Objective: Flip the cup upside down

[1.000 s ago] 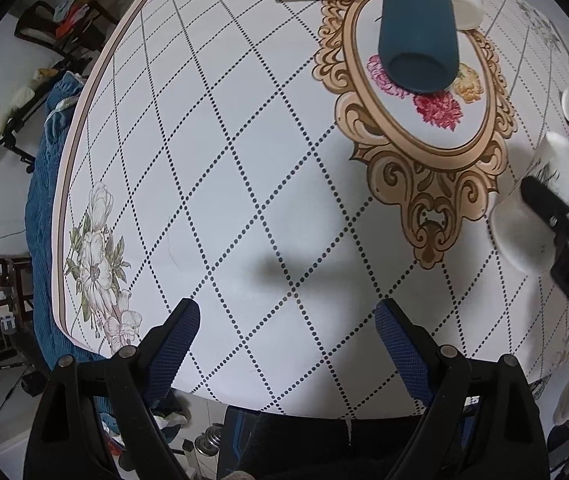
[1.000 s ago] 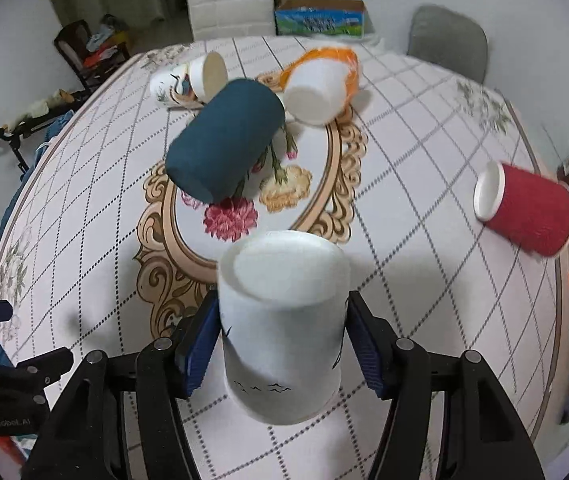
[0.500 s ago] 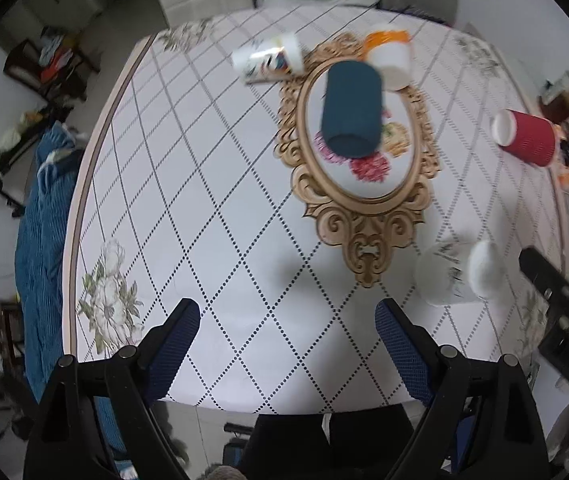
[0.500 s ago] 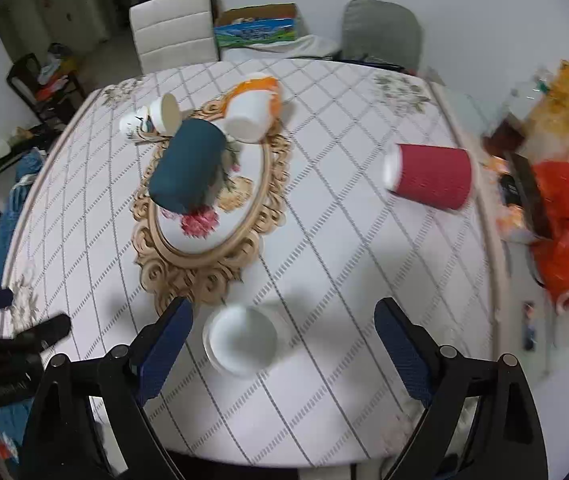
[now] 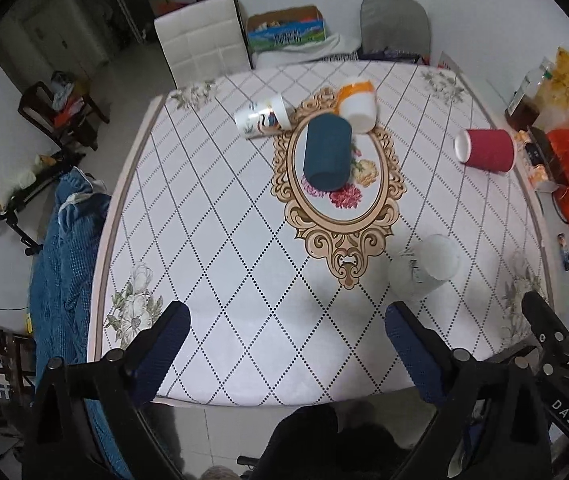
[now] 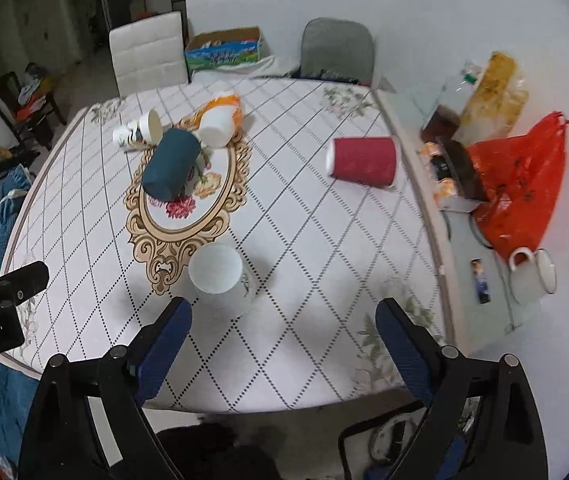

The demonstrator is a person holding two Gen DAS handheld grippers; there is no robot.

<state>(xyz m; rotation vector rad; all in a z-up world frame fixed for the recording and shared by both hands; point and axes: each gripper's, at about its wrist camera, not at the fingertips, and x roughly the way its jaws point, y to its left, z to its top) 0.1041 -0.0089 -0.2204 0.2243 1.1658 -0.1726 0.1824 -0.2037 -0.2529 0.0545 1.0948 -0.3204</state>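
The table (image 5: 212, 264), under a diamond-check cloth with a gold oval medallion (image 5: 338, 188), fills most of both wrist views. Beyond its far edge, toward 12 o'clock, stand a white padded chair (image 5: 200, 46), a cardboard box (image 5: 284, 28) and a grey-cushioned chair (image 5: 396, 24); at 3 o'clock off the table lies a red plastic bag (image 6: 520, 196) with an enamel mug (image 6: 536, 276) near it. A blue cloth (image 5: 68, 248) hangs at 9 o'clock.

Four cups lie on their sides: a dark teal cup (image 5: 326, 152) on the medallion, an orange-and-white cup (image 5: 357, 104) touching it at 12 o'clock, a printed white cup (image 5: 262, 116) at 11 o'clock, and a red ribbed cup (image 5: 486, 148) well apart at 2 o'clock.

The task's white paper cup (image 6: 220, 280) stands upside down, flat base up, just beside the medallion's lower tip, toward 5 o'clock from the teal cup.

The right gripper (image 6: 282, 344) hangs above the near table edge, jaws spread wide and empty, the white cup just beyond its left fingertip and clear of it. The left gripper (image 5: 286, 350) is likewise wide open and holds nothing, over the near edge at 6 o'clock.
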